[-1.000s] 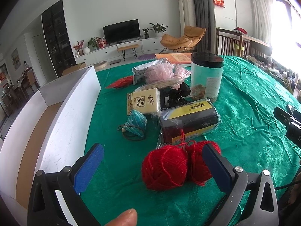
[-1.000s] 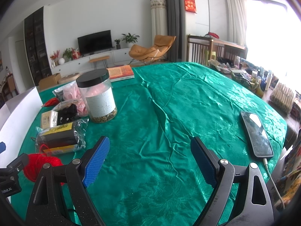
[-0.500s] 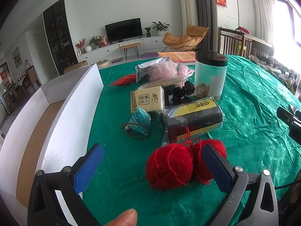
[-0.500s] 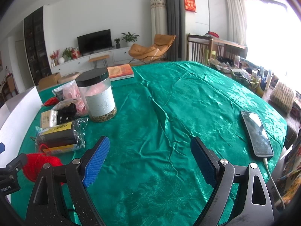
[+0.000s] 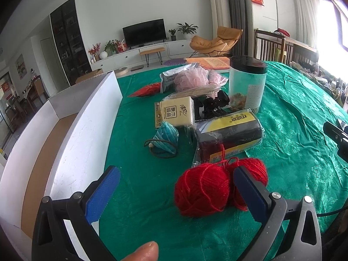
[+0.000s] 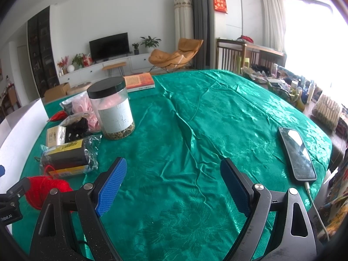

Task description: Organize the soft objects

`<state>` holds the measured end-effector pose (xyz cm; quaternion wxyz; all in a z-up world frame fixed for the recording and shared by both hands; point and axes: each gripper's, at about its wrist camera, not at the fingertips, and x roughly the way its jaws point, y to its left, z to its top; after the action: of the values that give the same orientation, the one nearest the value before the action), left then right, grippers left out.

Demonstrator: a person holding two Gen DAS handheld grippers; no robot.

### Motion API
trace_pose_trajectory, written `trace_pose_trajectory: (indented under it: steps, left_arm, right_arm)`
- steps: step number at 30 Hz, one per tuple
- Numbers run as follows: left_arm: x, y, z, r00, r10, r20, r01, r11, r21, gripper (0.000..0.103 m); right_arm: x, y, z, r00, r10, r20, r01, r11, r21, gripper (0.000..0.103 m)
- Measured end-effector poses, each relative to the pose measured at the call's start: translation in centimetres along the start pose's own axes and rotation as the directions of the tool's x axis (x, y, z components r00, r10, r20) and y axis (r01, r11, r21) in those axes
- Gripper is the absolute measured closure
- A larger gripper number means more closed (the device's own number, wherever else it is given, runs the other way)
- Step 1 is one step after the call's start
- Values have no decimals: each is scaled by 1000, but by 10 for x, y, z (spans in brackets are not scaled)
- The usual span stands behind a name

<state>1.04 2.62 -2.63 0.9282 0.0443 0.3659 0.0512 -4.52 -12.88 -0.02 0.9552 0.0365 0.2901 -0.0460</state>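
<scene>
Compared with a second ago, we see the left tongs (image 5: 176, 190) have eased forward and to the right: the two red yarn balls (image 5: 203, 191) now sit larger and higher between the blue pads, and the right pad (image 5: 250, 192) overlaps the nearer edge of the right-hand ball. The right tongs (image 6: 174, 187) have not shifted at all.

Both pairs of tongs are spread wide and hold nothing. The red yarn balls lie on the green table (image 5: 293, 152), touching each other, just ahead of the left tongs and toward their right pad; the left ball lies inside the gap, the right ball partly behind the pad. A loose red strand runs up onto the wrapped black-and-yellow pack (image 5: 228, 134) just behind them. The teal yarn ball (image 5: 166, 136) rests farther back, near the tissue pack (image 5: 175, 112). The white box (image 5: 76, 134) stands along the left side. The right tongs hover over bare cloth, well apart from the yarn, with a phone (image 6: 296, 152) to their right.
</scene>
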Motion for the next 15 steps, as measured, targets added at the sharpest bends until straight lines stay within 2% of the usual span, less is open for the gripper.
trace_pose_trajectory:
  steps: [7, 15]
  left_arm:
    - [3, 4, 1, 1000, 11, -26, -11, 1000, -2, 0]
    - [2, 12, 4, 999, 2, -42, -3, 1000, -14, 0]
  right_arm:
    - [2, 2, -1, 1000, 8, -10, -8, 1000, -6, 13]
    - [6, 20, -12, 997, 60, -45, -63, 995, -83, 13]
